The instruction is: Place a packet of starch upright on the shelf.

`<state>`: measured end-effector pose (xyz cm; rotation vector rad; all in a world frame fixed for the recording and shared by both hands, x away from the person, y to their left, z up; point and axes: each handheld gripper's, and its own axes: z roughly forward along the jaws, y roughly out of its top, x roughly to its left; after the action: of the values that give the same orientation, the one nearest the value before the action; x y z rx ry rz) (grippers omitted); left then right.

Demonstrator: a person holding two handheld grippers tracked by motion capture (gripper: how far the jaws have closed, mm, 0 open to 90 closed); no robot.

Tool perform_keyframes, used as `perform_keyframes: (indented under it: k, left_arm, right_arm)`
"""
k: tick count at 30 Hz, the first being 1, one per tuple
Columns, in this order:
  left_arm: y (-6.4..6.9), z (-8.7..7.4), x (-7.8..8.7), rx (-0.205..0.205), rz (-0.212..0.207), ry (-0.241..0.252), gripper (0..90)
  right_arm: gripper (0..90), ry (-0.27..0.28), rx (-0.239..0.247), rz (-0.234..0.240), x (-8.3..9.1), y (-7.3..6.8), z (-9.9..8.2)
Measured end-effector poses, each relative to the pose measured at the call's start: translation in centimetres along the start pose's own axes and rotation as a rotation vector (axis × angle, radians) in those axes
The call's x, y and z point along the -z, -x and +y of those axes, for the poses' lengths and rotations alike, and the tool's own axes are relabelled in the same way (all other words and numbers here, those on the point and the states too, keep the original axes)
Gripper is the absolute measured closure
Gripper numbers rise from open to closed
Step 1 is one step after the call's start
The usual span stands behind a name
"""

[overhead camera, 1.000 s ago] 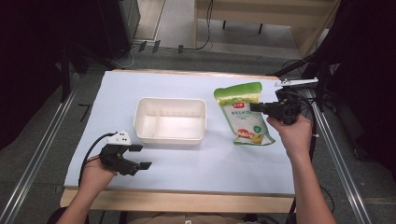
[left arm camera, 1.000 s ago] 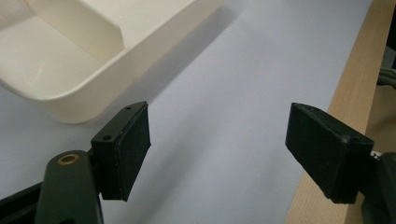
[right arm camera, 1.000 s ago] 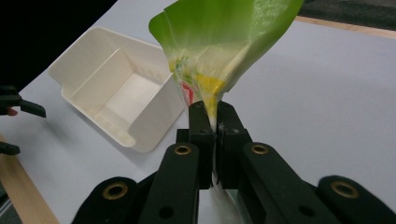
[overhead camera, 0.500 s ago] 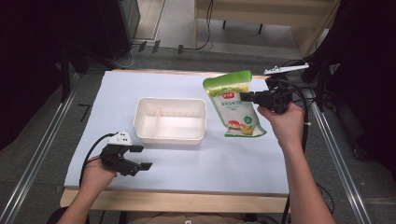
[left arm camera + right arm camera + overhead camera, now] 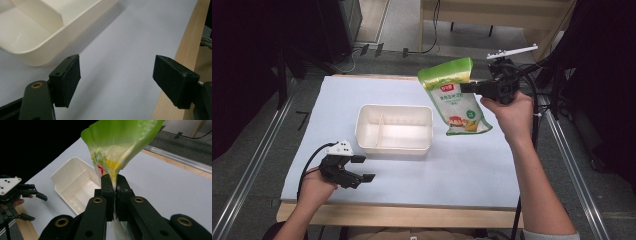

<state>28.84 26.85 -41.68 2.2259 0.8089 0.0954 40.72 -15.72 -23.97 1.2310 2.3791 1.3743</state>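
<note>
Right gripper (image 5: 466, 88): jaws closed flat on the right edge of a green and white snack bag (image 5: 455, 96). In the right gripper view the two pads pinch the bag's (image 5: 117, 142) thin film between them, with no gap.

The bag hangs in the air above the desk (image 5: 472, 165), over its far right part, clear of the surface. Its long axis runs roughly upright with a tilt: the green sealed top sits high and toward the far edge, the printed bottom hangs lower and toward the near edge.

A cream two-compartment tub (image 5: 394, 128) stands at the middle of the desk, just to the left of the hanging bag and lower. Both compartments look empty. Judgement: if the bag is bound for the tub, the move is leftward and down, and the bag's length would need to lie along the tub's long side to fit.

Left gripper (image 5: 360, 168): near the front left corner, jaws wide apart, nothing between the pads (image 5: 72, 77). It rests just in front of the tub's near left corner (image 5: 37, 53). The right hand is nearer the bag; the left is nearer the tub.
</note>
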Motion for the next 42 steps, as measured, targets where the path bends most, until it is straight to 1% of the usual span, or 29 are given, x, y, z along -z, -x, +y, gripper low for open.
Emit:
perform_keyframes:
  k: [1, 2, 5, 6, 7, 8, 9, 12, 15, 19, 22, 23, 24, 25, 26, 27, 29, 31, 37, 38, 40, 41, 42]
  left_arm:
    - [0.0, 0.0, 0.0, 0.002, -0.002, 0.000, 22.9]
    - [0.0, 0.0, -0.1, 0.004, -0.004, 0.005, 22.9]
    - [0.0, 0.0, 0.0, 0.005, -0.002, 0.005, 22.9]
    - [0.0, 0.0, 0.0, 0.005, -0.002, 0.005, 22.9]
    - [0.0, 0.0, 0.0, 0.005, -0.005, 0.005, 22.9]
    - [0.0, 0.0, 0.0, 0.005, -0.005, 0.005, 22.9]
    - [0.0, 0.0, 0.0, 0.006, -0.005, 0.006, 22.9]
    - [0.0, 0.0, 0.0, 0.006, -0.010, 0.007, 22.9]
    - [-0.1, 0.0, 0.0, 0.005, -0.010, 0.008, 22.9]
    - [-0.1, -0.1, 0.0, 0.004, -0.011, 0.004, 22.9]
    - [-0.1, 0.0, 0.0, 0.005, -0.013, 0.003, 22.9]
    - [-0.1, 0.0, 0.0, 0.010, -0.024, 0.010, 22.9]
    - [-0.1, 0.0, 0.0, 0.010, -0.024, 0.010, 22.9]
    - [-0.1, 0.0, 0.0, 0.009, -0.023, 0.006, 22.9]
    - [-0.1, 0.0, 0.0, 0.009, -0.023, 0.006, 22.9]
    - [-0.1, -0.1, 0.0, 0.009, -0.022, 0.009, 23.0]
    - [-0.1, -0.1, 0.0, 0.011, -0.019, 0.009, 22.9]
    - [-0.1, -0.1, 0.0, 0.014, -0.022, 0.017, 22.9]
    - [-0.1, -0.1, 0.0, 0.012, -0.029, 0.020, 22.9]
    - [-0.2, -0.1, 0.0, 0.011, -0.029, 0.019, 23.0]
    - [-0.2, -0.1, 0.0, 0.012, -0.027, 0.017, 23.0]
    - [-0.2, -0.1, 0.0, 0.013, -0.028, 0.012, 22.9]
    - [-0.2, -0.1, 0.0, 0.013, -0.027, 0.016, 22.9]
  right_arm:
    - [89.0, -0.002, 0.007, 0.007, -0.1, -0.4, 0.7]
    - [89.0, -0.002, 0.007, 0.007, -0.1, -0.4, 0.7]
    - [89.0, -0.004, 0.016, 0.022, -0.6, -1.0, 1.8]
    - [89.0, -0.004, 0.016, 0.022, -0.6, -1.0, 1.8]
    - [89.0, -0.007, 0.024, 0.028, -1.1, -1.5, 2.4]
    - [89.0, -0.007, 0.024, 0.028, -1.1, -1.5, 2.4]
    - [89.0, -0.010, 0.036, 0.032, -1.6, -2.0, 2.9]
    - [89.0, -0.012, 0.041, 0.041, -2.1, -2.5, 3.3]
    - [89.1, -0.017, 0.045, 0.056, -3.3, -3.3, 4.3]
    - [89.0, -0.016, 0.046, 0.067, -4.0, -3.8, 4.8]
    - [89.0, -0.013, 0.045, 0.081, -5.1, -4.5, 5.6]
    - [89.0, -0.015, 0.046, 0.082, -5.5, -4.7, 5.8]
    - [89.0, -0.015, 0.046, 0.082, -5.5, -4.7, 5.8]
    - [89.1, -0.016, 0.043, 0.090, -6.3, -5.1, 6.1]
    - [89.1, -0.016, 0.043, 0.090, -6.3, -5.1, 6.1]
    - [89.1, -0.022, 0.046, 0.096, -7.2, -5.5, 6.3]
    - [89.0, -0.027, 0.044, 0.095, -7.5, -5.7, 6.3]
    - [89.0, -0.038, 0.048, 0.097, -8.5, -6.0, 6.5]
    - [89.0, -0.066, 0.044, 0.101, -11.1, -6.6, 6.7]
    - [89.0, -0.075, 0.046, 0.097, -11.9, -6.9, 6.7]
    - [89.0, -0.084, 0.044, 0.095, -12.7, -7.2, 6.7]
    - [89.0, -0.084, 0.044, 0.095, -12.7, -7.2, 6.7]
    - [89.0, -0.087, 0.046, 0.097, -13.1, -7.3, 6.8]
